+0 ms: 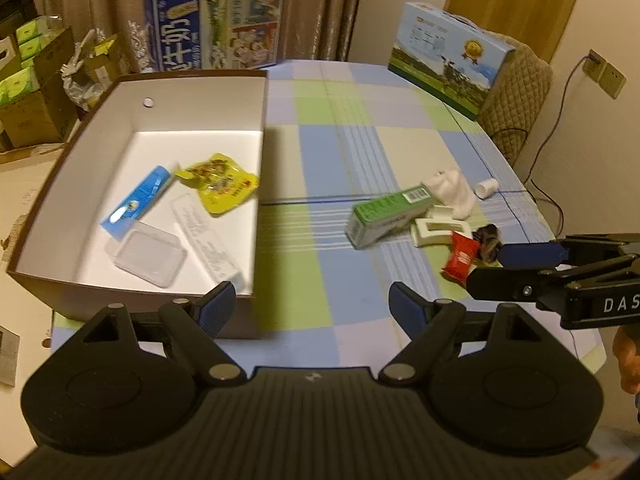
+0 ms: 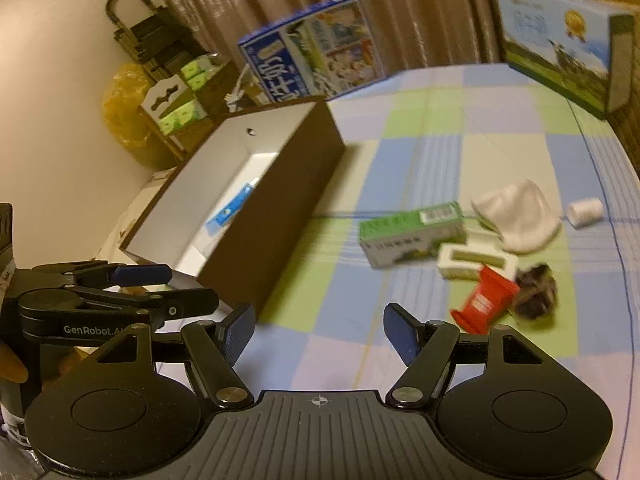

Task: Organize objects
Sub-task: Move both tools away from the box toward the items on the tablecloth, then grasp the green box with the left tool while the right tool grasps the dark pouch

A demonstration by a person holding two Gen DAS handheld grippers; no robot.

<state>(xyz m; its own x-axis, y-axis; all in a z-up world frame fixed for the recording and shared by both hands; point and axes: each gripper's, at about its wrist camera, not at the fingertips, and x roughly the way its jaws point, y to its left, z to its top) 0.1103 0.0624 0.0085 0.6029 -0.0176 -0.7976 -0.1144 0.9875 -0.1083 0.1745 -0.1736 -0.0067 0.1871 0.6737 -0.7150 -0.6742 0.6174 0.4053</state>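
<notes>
From my right wrist view, the brown box [image 2: 256,216] wall hides most of its contents; only a blue tube [image 2: 234,210] peeks out. The red packet [image 2: 486,300] and dark clump [image 2: 536,290] are too blurred to identify.

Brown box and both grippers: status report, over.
Left gripper and right gripper open, empty. Brown box part filled; green carton still out. Path unobstructed.

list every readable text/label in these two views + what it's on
"DAS": on the right gripper, cut off by the frame edge.
"GenRobot.AI": on the left gripper, last letters partly hidden.
"牛奶", printed sideways: on the blue milk carton; the rest of its print is too small.
Green box: barcode label and print, blurred.
Red packet, yellow pouch, blue tube, light blue carton: print unreadable.
</notes>
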